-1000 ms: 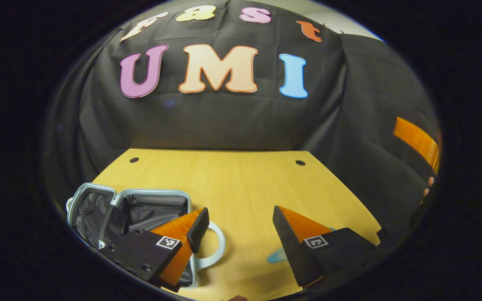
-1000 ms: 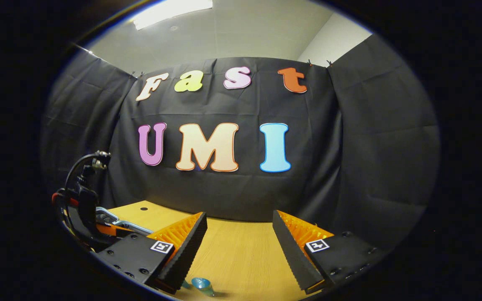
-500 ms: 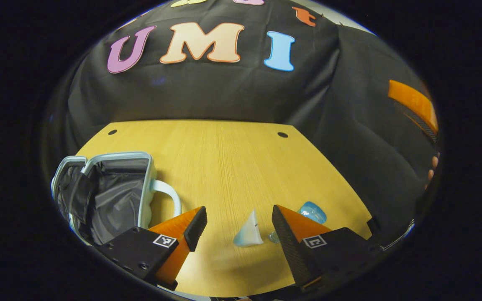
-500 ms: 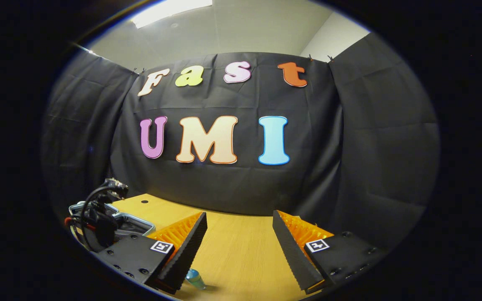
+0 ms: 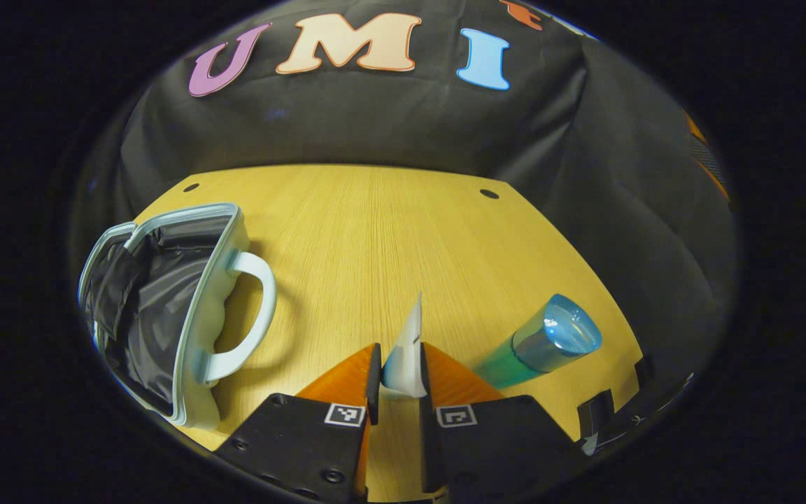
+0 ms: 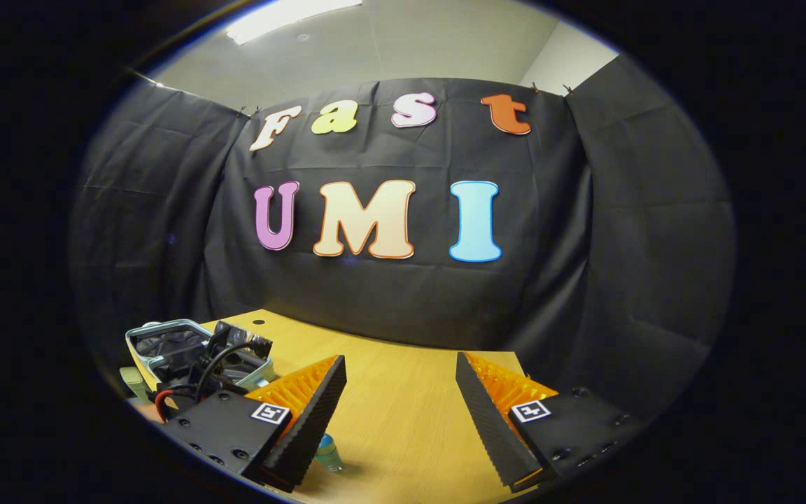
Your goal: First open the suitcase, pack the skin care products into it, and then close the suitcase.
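Half a second ago my left gripper (image 5: 397, 374) hung spread above the table with the tube ahead of it; now its fingers have closed and pinch the tube (image 5: 406, 346) low down, near its wide end, at lower centre of the left gripper view. Its flat crimped end sticks up past my fingertips. Just right of that, the bottle (image 5: 539, 343) stands tilted on the table (image 5: 389, 231), apart from my fingers. At left of the frame the suitcase (image 5: 165, 308) lies open, dark lining showing, handle toward the middle.

My right gripper (image 6: 400, 402) is spread wide and holds nothing, low over the table in the right gripper view. The bottle (image 6: 327, 451) peeks out beside its left finger at the bottom, and the suitcase (image 6: 186, 350) sits at lower left of that frame, behind the body of the left gripper.

I'd say the tube is the risk: it is soft and tapered, gripped by a narrow patch, so a quick swing toward the suitcase could let it pivot or slip out. A careless lift could also knock the bottle over.

My left hand is pitched downward, looking steeply onto the table; my right is held nearly level, facing the back wall.
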`<action>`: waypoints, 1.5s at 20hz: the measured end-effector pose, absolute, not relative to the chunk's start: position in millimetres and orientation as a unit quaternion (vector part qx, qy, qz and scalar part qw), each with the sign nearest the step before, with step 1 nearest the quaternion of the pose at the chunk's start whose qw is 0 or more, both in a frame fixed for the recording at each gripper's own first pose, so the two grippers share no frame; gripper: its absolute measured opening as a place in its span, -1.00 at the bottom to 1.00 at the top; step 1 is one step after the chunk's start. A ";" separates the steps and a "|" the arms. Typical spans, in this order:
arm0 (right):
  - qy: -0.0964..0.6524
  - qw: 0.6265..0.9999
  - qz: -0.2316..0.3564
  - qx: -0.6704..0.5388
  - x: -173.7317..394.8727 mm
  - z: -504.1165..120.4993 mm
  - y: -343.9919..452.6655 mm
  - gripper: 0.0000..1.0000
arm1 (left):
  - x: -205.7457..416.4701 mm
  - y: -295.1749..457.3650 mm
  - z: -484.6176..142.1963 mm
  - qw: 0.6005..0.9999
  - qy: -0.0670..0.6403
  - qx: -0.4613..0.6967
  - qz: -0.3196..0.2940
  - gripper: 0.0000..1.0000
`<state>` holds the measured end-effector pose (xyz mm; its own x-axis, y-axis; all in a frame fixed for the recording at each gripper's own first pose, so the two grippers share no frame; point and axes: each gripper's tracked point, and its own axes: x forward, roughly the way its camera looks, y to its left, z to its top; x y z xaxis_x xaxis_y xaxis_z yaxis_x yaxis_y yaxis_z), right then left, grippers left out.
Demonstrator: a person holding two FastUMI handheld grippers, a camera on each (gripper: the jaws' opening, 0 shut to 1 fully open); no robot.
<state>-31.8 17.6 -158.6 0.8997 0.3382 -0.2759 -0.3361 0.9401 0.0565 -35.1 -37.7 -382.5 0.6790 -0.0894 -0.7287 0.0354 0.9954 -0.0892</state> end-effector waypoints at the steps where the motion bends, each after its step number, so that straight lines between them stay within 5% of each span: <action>1: 0.145 0.972 0.184 0.008 -35.8 -163.1 24.4 0.96 | -37.0 -36.4 -381.2 0.914 0.403 -0.036 -0.032 -0.63; 12: 0.206 0.943 0.261 -0.014 -67.8 -251.1 92.1 0.98 | -40.4 9.5 -293.6 0.934 0.357 -0.022 -0.001 -0.64; 20: 0.306 0.913 0.264 -0.050 -97.7 -352.0 101.3 0.95 | -52.8 49.0 -255.5 0.936 0.351 -0.010 0.031 -0.64; 23: 0.328 0.908 0.257 -0.039 -96.6 -368.1 113.3 0.41 | -62.9 73.0 -255.9 0.931 0.362 -0.001 0.046 -0.64; 24: 0.336 0.903 0.263 -0.045 -101.4 -362.2 114.5 0.01 | -66.5 82.8 -257.5 0.927 0.371 -0.001 0.055 -0.64; 30: 0.372 0.890 0.262 -0.017 -104.5 -339.3 140.5 -0.09 | -81.4 157.5 -276.5 0.900 0.425 0.018 0.098 -0.64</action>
